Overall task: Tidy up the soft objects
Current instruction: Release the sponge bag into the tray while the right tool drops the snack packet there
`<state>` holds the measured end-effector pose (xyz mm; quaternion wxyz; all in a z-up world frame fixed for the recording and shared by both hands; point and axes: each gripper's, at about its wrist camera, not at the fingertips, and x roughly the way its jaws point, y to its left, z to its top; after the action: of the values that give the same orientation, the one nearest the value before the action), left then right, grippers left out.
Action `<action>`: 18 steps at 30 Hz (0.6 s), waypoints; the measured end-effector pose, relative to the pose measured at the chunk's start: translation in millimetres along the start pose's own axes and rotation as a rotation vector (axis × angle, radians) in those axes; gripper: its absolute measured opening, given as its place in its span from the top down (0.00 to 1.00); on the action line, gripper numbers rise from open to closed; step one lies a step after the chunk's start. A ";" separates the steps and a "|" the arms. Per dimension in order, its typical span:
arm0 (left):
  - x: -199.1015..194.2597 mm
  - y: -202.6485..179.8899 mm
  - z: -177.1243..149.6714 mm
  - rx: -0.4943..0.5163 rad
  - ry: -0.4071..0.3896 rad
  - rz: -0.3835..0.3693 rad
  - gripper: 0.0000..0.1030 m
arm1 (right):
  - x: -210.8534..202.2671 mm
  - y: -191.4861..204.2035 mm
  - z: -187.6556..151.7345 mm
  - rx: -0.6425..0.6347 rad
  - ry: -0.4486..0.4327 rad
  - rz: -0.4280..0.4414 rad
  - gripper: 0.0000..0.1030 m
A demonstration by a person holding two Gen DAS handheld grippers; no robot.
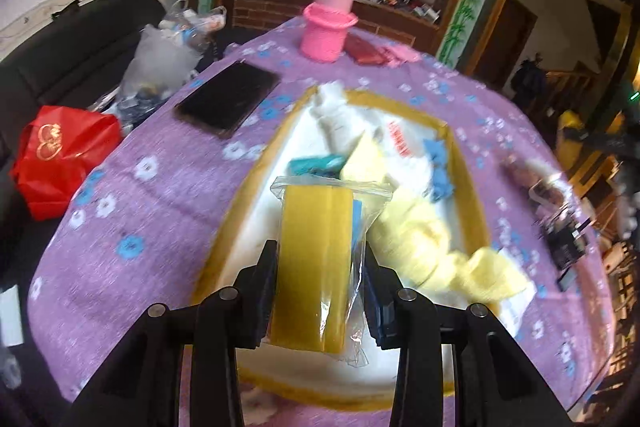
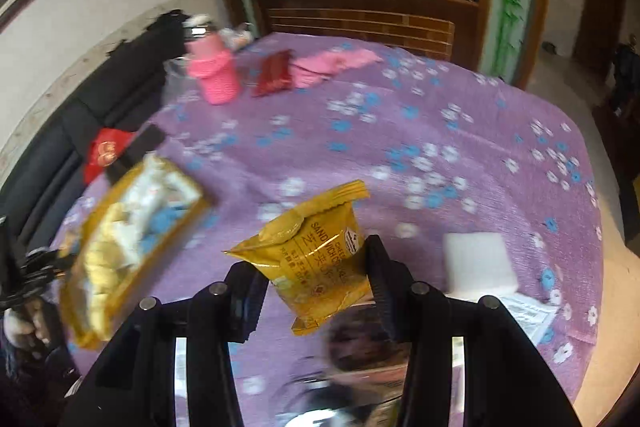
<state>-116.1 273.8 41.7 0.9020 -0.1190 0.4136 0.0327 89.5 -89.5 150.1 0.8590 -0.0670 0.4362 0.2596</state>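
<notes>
The left gripper [image 1: 320,291] was clamped on a bagged yellow sponge [image 1: 316,259] above the yellow-rimmed tray [image 1: 460,163]; the loose plastic sleeve could slip, in my judgement, dropping it short. The right gripper [image 2: 314,287] was clamped on a yellow snack packet [image 2: 316,259], pinched near one edge, likely to twist free. The packet read "SANDWICH"; red lettering in the tray was illegible.

My left gripper [image 1: 320,267] and right gripper [image 2: 316,267] are matte black, angular linkage arms with round silver pivot pins and ribbed black jaws.
</notes>
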 end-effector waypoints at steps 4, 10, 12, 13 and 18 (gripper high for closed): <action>3.9 -2.3 -9.9 0.036 0.036 0.025 0.46 | -1.9 50.9 -1.3 -0.039 0.011 0.093 0.56; -25.8 5.1 -13.9 0.016 -0.057 -0.028 0.38 | 22.6 135.2 -8.7 -0.105 0.067 0.206 0.56; -36.0 11.4 -15.3 -0.001 -0.086 -0.043 0.37 | 36.9 162.3 -12.1 -0.133 0.097 0.222 0.56; -40.0 14.5 -15.8 -0.009 -0.097 -0.052 0.36 | 45.1 173.9 -13.3 -0.141 0.117 0.223 0.56; -50.6 25.3 -22.6 -0.021 -0.123 -0.093 0.36 | 93.4 222.3 -22.7 -0.190 0.229 0.136 0.55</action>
<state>-169.9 294.9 60.8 0.9250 -0.1451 0.3512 0.0024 6.4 129.2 87.7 0.7740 -0.1471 0.5081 0.3480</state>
